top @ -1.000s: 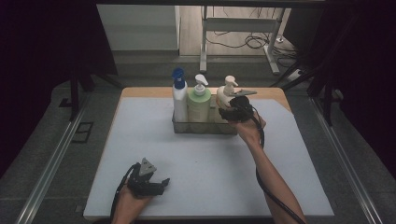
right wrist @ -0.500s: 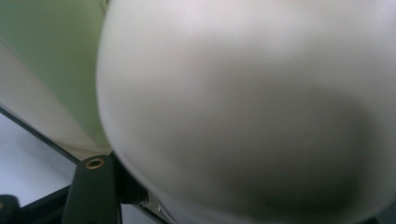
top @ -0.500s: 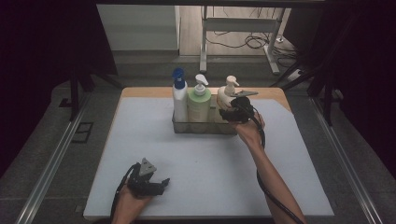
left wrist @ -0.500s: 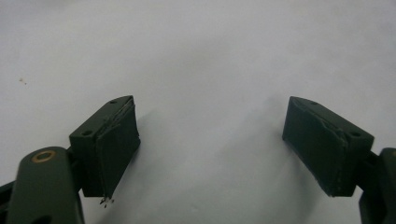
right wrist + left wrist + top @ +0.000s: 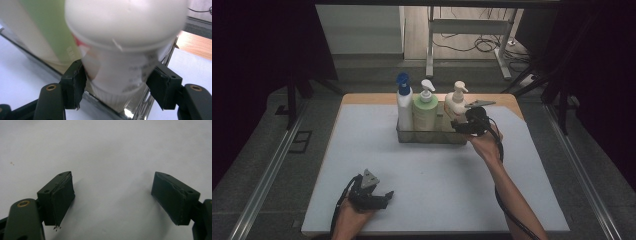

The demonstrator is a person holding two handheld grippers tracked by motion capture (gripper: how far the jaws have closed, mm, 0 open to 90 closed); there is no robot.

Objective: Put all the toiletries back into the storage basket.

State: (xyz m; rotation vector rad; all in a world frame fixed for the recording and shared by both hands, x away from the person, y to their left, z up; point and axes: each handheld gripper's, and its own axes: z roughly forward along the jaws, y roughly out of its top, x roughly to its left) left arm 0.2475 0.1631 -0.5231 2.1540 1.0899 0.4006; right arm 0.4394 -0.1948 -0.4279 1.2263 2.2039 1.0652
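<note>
Print on the white pump bottle (image 5: 122, 62) is too blurred to read. It stands at the right end of the clear caddy (image 5: 432, 136), clamped by the right gripper (image 5: 117, 82); the green bottle (image 5: 425, 111) touches it. Left gripper (image 5: 113, 200), jaws apart, rests on the white mat (image 5: 437, 180).

Left gripper (image 5: 371, 195) low with jaws wide apart; right gripper (image 5: 464, 125) outstretched, jaws seemingly closed in grip.
</note>
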